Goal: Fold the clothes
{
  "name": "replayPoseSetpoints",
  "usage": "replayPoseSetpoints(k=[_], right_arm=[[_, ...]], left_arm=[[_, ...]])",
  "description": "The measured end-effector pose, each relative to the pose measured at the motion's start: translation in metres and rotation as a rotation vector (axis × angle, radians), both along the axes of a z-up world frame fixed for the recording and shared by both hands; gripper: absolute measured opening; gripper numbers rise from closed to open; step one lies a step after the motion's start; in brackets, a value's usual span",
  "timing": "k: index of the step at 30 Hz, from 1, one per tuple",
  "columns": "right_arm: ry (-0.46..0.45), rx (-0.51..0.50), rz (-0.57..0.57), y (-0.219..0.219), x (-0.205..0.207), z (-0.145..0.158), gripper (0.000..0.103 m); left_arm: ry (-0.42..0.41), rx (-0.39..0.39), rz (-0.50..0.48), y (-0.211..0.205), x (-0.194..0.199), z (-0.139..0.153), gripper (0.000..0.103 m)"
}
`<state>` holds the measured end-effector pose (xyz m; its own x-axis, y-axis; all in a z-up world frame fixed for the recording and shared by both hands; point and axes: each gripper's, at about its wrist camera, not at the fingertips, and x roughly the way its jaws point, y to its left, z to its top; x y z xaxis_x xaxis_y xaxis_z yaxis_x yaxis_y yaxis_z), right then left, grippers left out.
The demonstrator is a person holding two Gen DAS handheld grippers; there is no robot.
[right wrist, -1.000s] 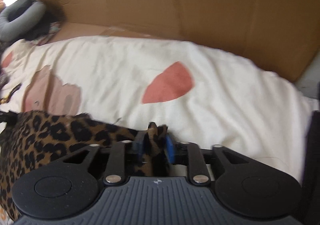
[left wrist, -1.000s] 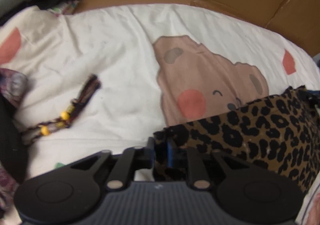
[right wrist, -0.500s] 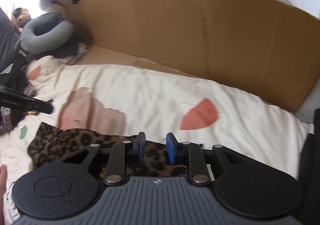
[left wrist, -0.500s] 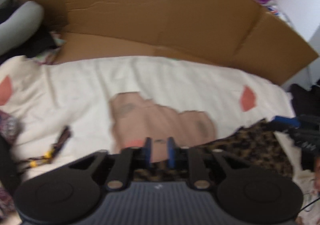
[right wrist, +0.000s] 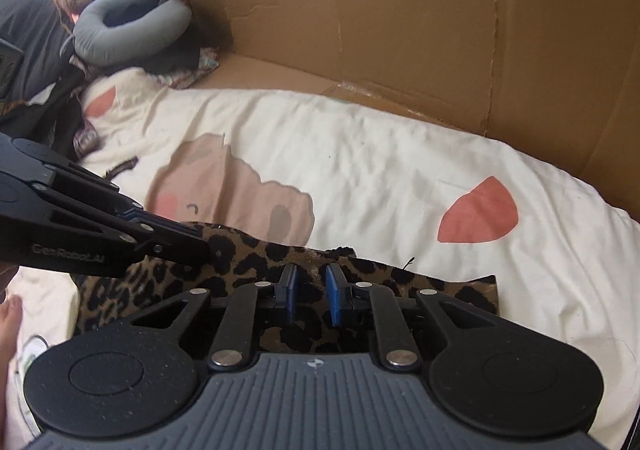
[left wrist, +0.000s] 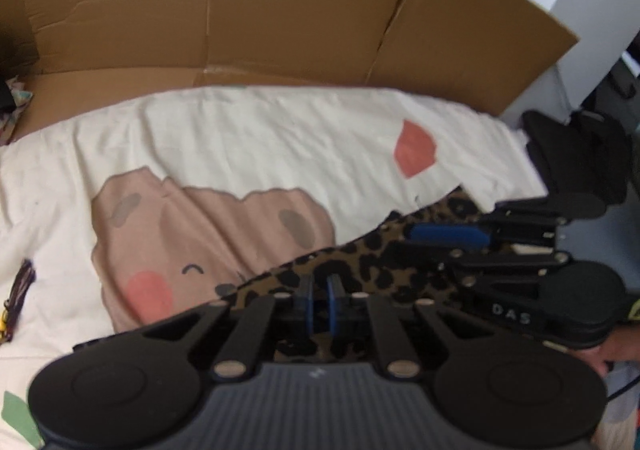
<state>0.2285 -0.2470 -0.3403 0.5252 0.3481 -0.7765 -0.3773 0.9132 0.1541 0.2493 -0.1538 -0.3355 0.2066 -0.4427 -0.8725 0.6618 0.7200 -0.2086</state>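
A leopard-print cloth (right wrist: 240,258) lies flat on the cream bear-print sheet (right wrist: 360,169). It shows as a long folded strip. My right gripper (right wrist: 311,274) hovers over its middle. The jaws are closing with a clear gap, and nothing is pinched between them. My left gripper (left wrist: 319,284) is over the cloth (left wrist: 372,254) with its pads almost together. In the right wrist view the left gripper (right wrist: 202,250) has its tips at the strip's left end. I see no fabric between them. The right gripper (left wrist: 408,244) reaches in from the right in the left wrist view.
A cardboard wall (right wrist: 400,29) stands along the far side of the bed. A grey neck pillow (right wrist: 132,25) and dark clothes lie at the far left. A beaded braided cord (left wrist: 20,286) lies at the sheet's (left wrist: 240,137) left edge. A black heap (left wrist: 580,145) sits at the right.
Both grippers held bunched leopard cloth a second ago. They have let go and drawn back and up, and the cloth now lies flat on the sheet. The grippers have come closer together.
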Motion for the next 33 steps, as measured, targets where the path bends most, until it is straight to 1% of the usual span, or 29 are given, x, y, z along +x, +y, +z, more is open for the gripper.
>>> replayPoseSetpoints(k=[5,7,9,13,16,17,18,21,26,28,31,33], right_arm=[[0.009,-0.015,0.038,0.003,0.002,-0.014,0.020],[0.013,-0.006,0.036,0.003,0.004,-0.017,0.019],[0.014,-0.003,0.039,0.003,0.005,-0.019,0.019],[-0.007,-0.016,0.063,0.005,0.003,-0.021,0.019],[0.007,-0.009,0.050,0.005,0.006,-0.020,0.019],[0.014,-0.004,0.045,0.004,0.007,-0.020,0.019],[0.017,0.005,0.042,0.003,0.008,-0.019,0.019],[0.011,0.021,0.053,0.000,0.006,-0.021,0.019],[0.008,0.034,0.068,-0.003,0.005,-0.022,0.019],[0.007,0.033,0.073,-0.003,0.006,-0.022,0.019],[0.010,0.018,0.077,-0.001,0.006,-0.020,0.019],[0.016,0.001,0.076,0.001,0.007,-0.017,0.019]], left_arm=[[0.007,0.003,-0.003,0.003,0.003,-0.017,0.008],[-0.007,0.011,-0.009,0.002,0.002,-0.020,0.007],[-0.017,0.019,-0.014,0.000,0.001,-0.020,0.007],[-0.008,0.014,0.001,0.001,0.003,-0.016,0.007],[-0.038,-0.019,0.011,0.004,0.000,-0.002,0.007],[-0.040,-0.044,0.012,0.006,-0.001,0.002,0.008],[-0.040,-0.073,0.012,0.007,-0.003,0.007,0.008],[-0.018,-0.115,-0.007,0.006,-0.008,0.011,0.010],[0.020,-0.092,-0.029,0.002,-0.015,-0.004,0.010],[0.011,-0.082,-0.033,0.003,-0.017,-0.010,0.013],[0.027,-0.080,-0.013,0.003,-0.014,-0.017,0.013],[0.007,-0.073,-0.036,0.002,-0.015,-0.020,0.013]])
